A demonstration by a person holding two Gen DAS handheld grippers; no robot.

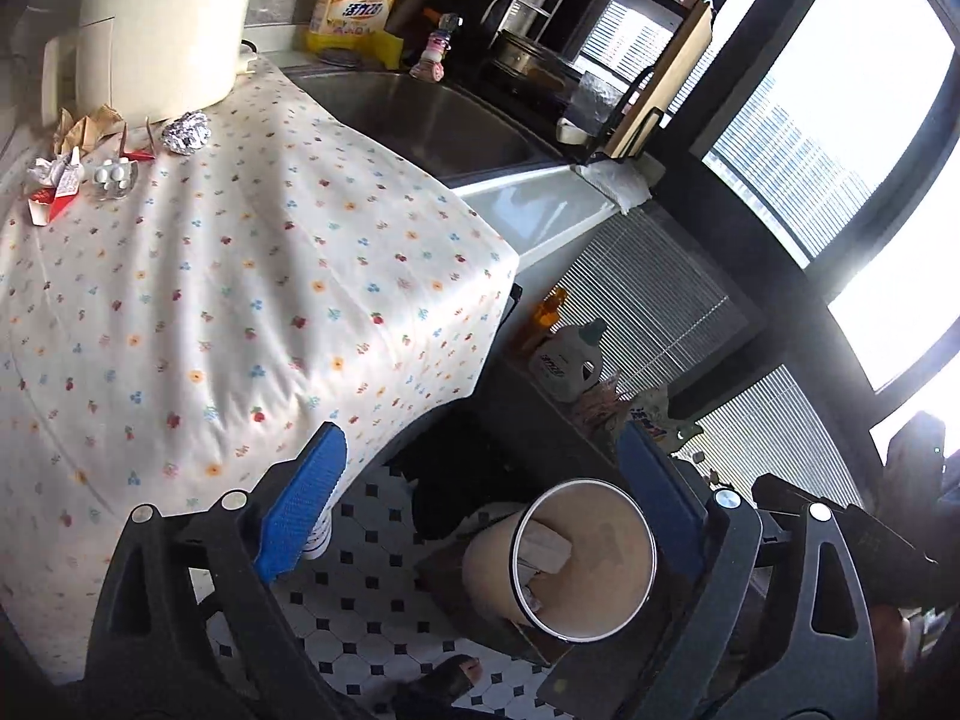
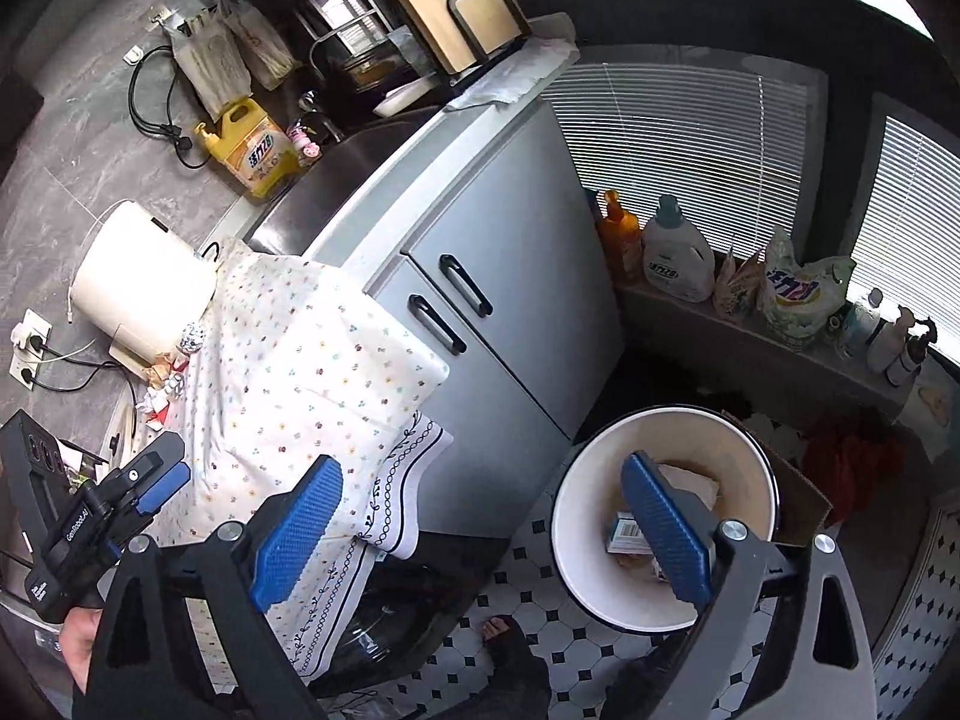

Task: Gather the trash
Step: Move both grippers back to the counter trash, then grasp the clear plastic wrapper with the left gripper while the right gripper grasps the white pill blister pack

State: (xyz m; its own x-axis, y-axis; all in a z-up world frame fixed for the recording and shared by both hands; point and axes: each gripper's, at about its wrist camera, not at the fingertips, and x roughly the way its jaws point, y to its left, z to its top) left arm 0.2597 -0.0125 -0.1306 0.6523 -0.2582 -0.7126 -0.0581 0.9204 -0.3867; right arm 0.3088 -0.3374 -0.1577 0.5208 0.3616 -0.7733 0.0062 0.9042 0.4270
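Both grippers are held high above the floor, angled downward, with nothing between their blue pads. The left gripper [image 1: 480, 504] is seen with its jaws spread wide, one pad over the edge of the flowered cloth [image 1: 228, 276] and the other beside the rim of the waste bin [image 1: 585, 564]. The right gripper [image 2: 480, 528] is likewise held apart, its right pad overlapping the bin [image 2: 666, 516] in the picture; the left gripper [image 2: 135, 495] is also caught at the left edge of the right wrist view, gripped by a bare hand [image 2: 81, 648].

Inside the bin, a small printed box [image 2: 624, 531] and pale crumpled paper are seen; the rest of the contents is hidden behind the pad. Remaining trash lies at the far end of the cloth: a foil ball [image 1: 187, 131], brown crumpled paper [image 1: 90, 126], a red-and-white carton scrap [image 1: 54, 192], and what may be a blister of white pills [image 1: 114, 175], too small to be sure.

The cloth is draped over a counter next to a steel sink [image 1: 420, 120]. A white appliance [image 1: 162, 18] and a yellow detergent jug [image 1: 357, 0] stand nearby. The floor is tiled white with black diamonds [image 1: 360, 606].
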